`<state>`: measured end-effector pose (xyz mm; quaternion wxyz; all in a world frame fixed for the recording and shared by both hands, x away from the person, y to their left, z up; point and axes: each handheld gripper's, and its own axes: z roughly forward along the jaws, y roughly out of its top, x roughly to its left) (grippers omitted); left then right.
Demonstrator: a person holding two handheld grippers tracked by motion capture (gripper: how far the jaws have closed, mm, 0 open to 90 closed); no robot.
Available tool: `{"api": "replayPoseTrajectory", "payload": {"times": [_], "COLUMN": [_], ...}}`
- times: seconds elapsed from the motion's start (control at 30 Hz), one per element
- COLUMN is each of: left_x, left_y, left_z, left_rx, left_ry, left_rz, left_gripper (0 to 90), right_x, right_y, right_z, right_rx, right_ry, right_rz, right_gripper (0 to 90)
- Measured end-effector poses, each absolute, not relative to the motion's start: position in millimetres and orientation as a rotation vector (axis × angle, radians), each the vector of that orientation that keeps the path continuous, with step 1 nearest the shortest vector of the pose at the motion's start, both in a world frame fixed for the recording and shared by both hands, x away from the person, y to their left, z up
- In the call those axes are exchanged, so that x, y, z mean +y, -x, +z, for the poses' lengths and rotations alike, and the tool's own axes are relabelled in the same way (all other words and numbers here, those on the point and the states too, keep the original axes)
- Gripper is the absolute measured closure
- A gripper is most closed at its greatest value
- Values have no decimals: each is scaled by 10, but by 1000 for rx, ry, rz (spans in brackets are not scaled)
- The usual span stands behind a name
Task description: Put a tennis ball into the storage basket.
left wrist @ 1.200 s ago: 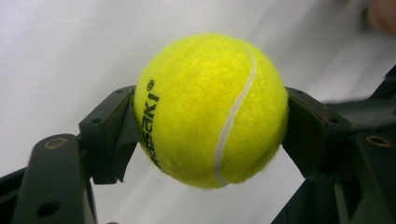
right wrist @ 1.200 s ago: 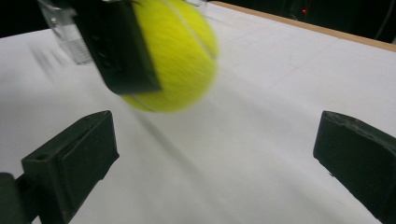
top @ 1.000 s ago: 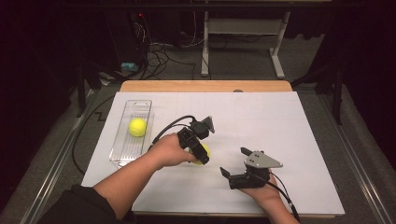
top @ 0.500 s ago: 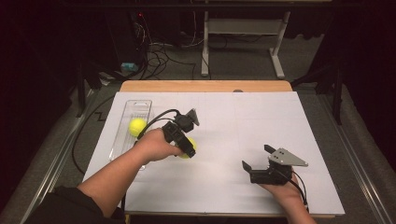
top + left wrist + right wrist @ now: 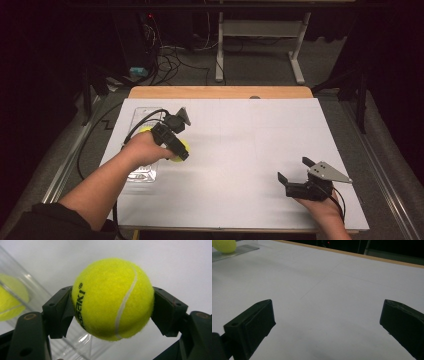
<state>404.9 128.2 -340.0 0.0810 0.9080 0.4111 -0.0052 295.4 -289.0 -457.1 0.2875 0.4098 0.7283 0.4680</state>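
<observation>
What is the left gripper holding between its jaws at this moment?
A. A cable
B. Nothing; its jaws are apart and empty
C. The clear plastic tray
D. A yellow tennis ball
D: in the left gripper view, the left gripper has both black jaws pressed against the sides of the yellow tennis ball.

We found the white table (image 5: pixel 235 150) bare and passable between the two grippers; only the clear tray (image 5: pixel 142 170) with its ball (image 5: pixel 224 245) blocked the left edge, beside the held tennis ball (image 5: pixel 112 298).
</observation>
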Motion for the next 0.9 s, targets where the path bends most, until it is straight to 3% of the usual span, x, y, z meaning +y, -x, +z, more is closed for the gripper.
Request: {"api": "replayPoseTrajectory", "payload": {"times": [0.9], "left_x": [2295], "left_y": [-4199], "left_z": [-3173], "left_rx": [1534], "left_ry": [-2594], "left_rz": [67], "left_gripper": [262], "right_x": [-3001], "right_y": [-2929], "right_z": [-4600], "right_rx": [1943], "right_ry": [-1111], "right_rz": [1231], "right_gripper": [0]}}
